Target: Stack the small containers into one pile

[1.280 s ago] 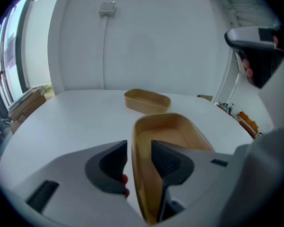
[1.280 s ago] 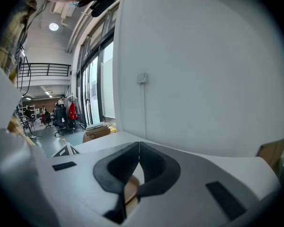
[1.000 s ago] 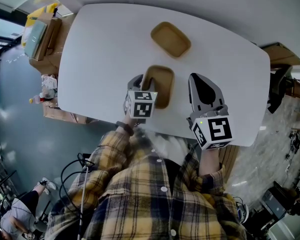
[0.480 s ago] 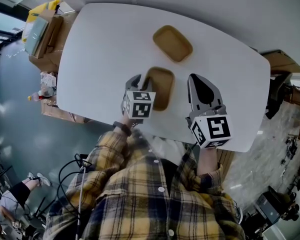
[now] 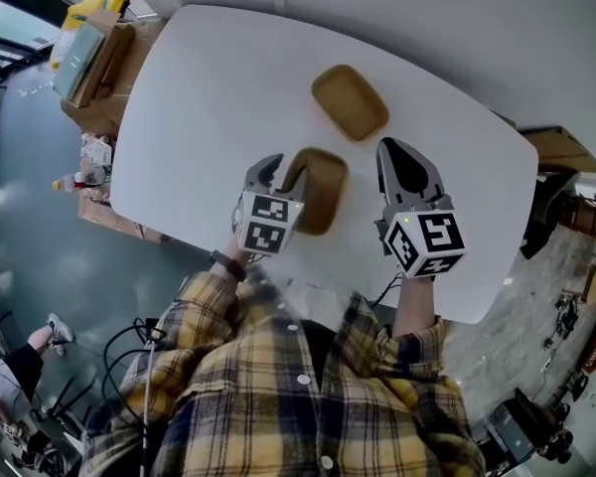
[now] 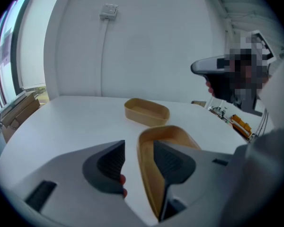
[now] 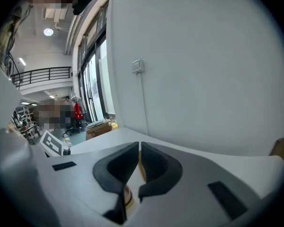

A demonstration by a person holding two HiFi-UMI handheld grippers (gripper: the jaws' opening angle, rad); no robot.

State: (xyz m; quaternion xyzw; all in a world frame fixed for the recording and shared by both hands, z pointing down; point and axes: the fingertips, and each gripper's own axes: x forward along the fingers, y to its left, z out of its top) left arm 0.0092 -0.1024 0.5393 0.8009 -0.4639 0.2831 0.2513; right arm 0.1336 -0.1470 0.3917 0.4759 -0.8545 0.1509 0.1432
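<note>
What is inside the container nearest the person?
The left gripper's fingers have just been opening, astride the near container's wall; one sits inside, covering part of the floor. The rest looks bare.

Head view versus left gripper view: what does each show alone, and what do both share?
Only the head view: the person's plaid shirt and the white table's near edge. Only the left gripper view: a wall box, and the left gripper's jaws, which have just been opening, standing apart with the near container's wall between them. Both: that container and the far container.
</note>
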